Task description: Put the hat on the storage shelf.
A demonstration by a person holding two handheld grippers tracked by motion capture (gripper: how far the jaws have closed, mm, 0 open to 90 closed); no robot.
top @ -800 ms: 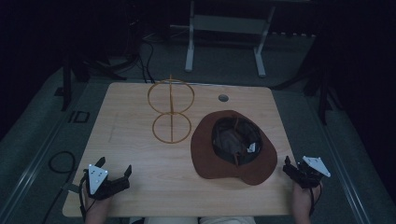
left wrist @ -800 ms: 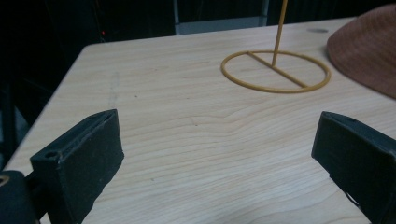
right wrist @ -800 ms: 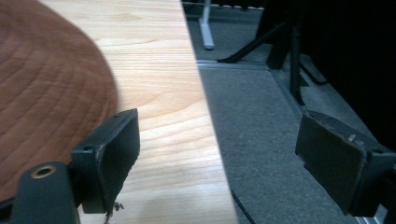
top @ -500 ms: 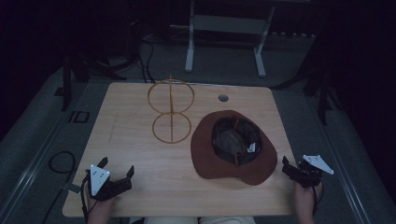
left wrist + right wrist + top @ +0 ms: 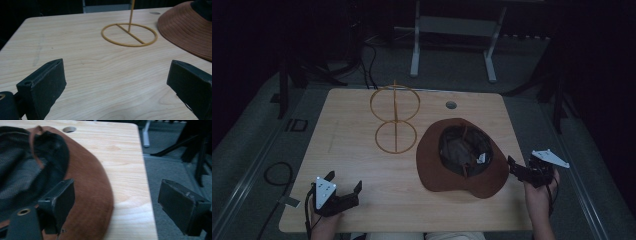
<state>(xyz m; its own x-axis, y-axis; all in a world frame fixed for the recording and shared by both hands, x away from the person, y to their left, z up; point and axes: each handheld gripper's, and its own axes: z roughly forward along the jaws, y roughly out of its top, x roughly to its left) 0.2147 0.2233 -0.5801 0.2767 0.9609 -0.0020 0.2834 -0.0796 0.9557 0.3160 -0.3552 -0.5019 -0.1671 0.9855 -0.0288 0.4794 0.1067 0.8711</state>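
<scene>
A brown wide-brimmed hat (image 5: 462,170) lies crown-down on the right half of the wooden table (image 5: 357,155), its dark lining facing up. To its left stands a yellow wire stand (image 5: 395,117) with a ring base and an upright ring. My left gripper (image 5: 344,181) is open near the table's front left corner, over bare wood. In the left gripper view my left gripper (image 5: 117,82) faces the stand's base ring (image 5: 129,35) and the hat's brim (image 5: 190,32). My right gripper (image 5: 518,167) is open at the table's right edge beside the hat. In the right gripper view my right gripper (image 5: 120,205) has one jaw over the brim (image 5: 87,185) and the other past the table edge.
A round cable hole (image 5: 451,105) sits in the table's far side. Grey floor surrounds the table, with cables (image 5: 277,172) at the left and a white frame's legs (image 5: 414,55) behind. The surroundings are dark.
My right gripper has moved farther up the table's right edge and slightly in toward the hat's brim. My left gripper has barely shifted. Hat and stand are as before.
</scene>
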